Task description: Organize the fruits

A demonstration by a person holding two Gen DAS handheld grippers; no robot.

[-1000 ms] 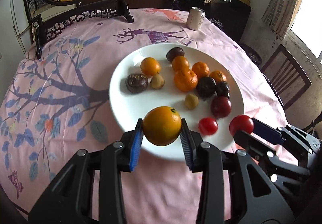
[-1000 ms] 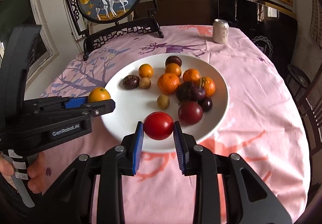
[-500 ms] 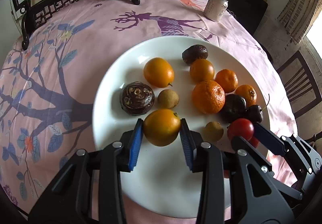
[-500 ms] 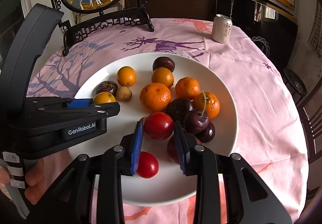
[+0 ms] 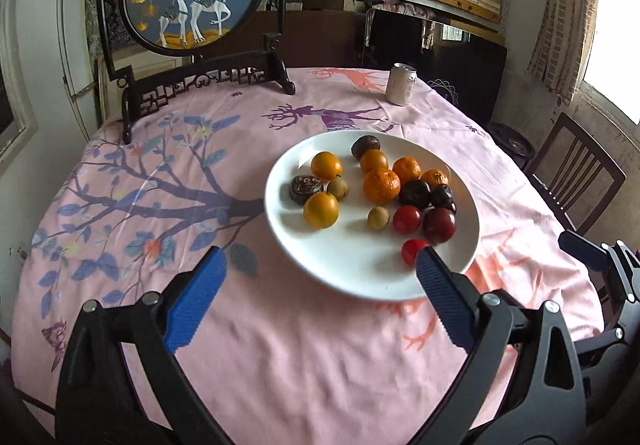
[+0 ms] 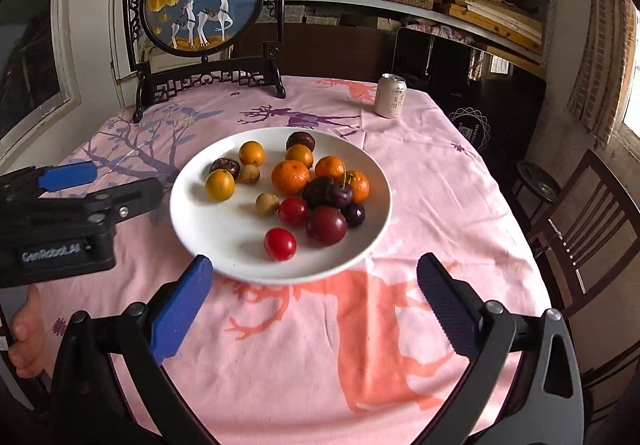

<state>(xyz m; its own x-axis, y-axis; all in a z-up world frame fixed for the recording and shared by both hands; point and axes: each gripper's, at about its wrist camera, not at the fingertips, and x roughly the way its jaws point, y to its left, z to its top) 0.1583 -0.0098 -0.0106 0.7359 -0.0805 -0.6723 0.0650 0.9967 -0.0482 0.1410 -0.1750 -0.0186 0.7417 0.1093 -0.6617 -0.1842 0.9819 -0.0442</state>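
Left wrist view: the plate (image 5: 280,229) lies ahead of both tongs, left (image 5: 318,277) and right (image 6: 314,277), whose jaws are opening wide with nothing between them. On the plate sit oranges (image 5: 381,185), red tomatoes (image 6: 280,244) and dark plums (image 6: 326,225), clustered toward its far right.

One plate (image 6: 372,229), six orange citrus (image 6: 290,177), two tomatoes (image 6: 280,244), one can (image 6: 390,96).

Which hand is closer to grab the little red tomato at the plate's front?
Right, probably. The tomato lies just ahead of the right tongs, which are opening and empty; the left tongs sit further left.
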